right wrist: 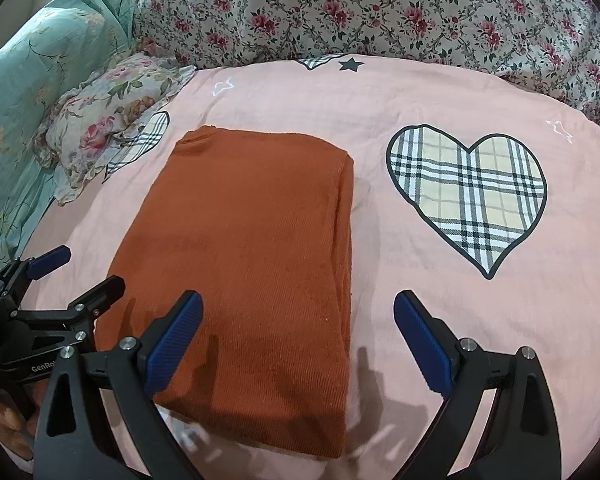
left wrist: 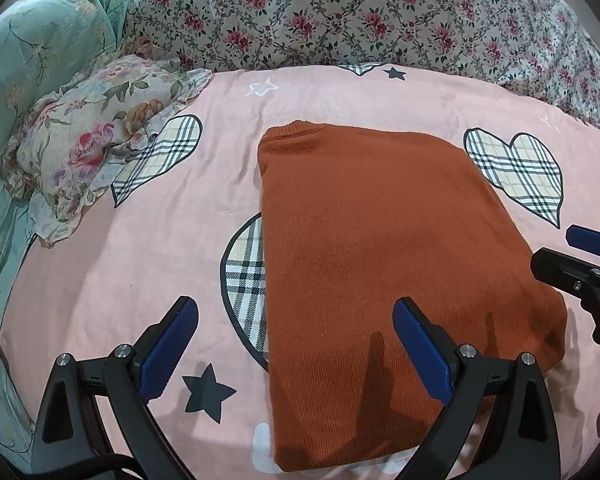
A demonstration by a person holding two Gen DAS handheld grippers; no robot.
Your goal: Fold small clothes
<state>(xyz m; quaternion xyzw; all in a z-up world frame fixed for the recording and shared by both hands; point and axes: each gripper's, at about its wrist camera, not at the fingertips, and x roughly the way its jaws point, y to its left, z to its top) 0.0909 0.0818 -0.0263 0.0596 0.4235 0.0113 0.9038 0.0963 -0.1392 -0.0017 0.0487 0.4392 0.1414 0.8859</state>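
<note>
A pink heart-print bed cover (right wrist: 380,112) carries a folded rust-orange garment (right wrist: 252,240) and a floral pillow (right wrist: 100,128).

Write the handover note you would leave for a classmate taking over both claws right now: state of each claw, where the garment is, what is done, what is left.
Left claw: open, empty, poised over the near left edge of the orange knit garment.
Right claw: open, empty, poised over the garment's near right edge.
Garment: lies flat on the pink bedcover, folded into a long rectangle, sides tucked in, neckline at the far end.
Done: the lengthwise folds, by the look of it.
Left: probably one crosswise fold, near hem up to the neckline, then smooth it. Neither claw is gripping cloth yet.
</note>
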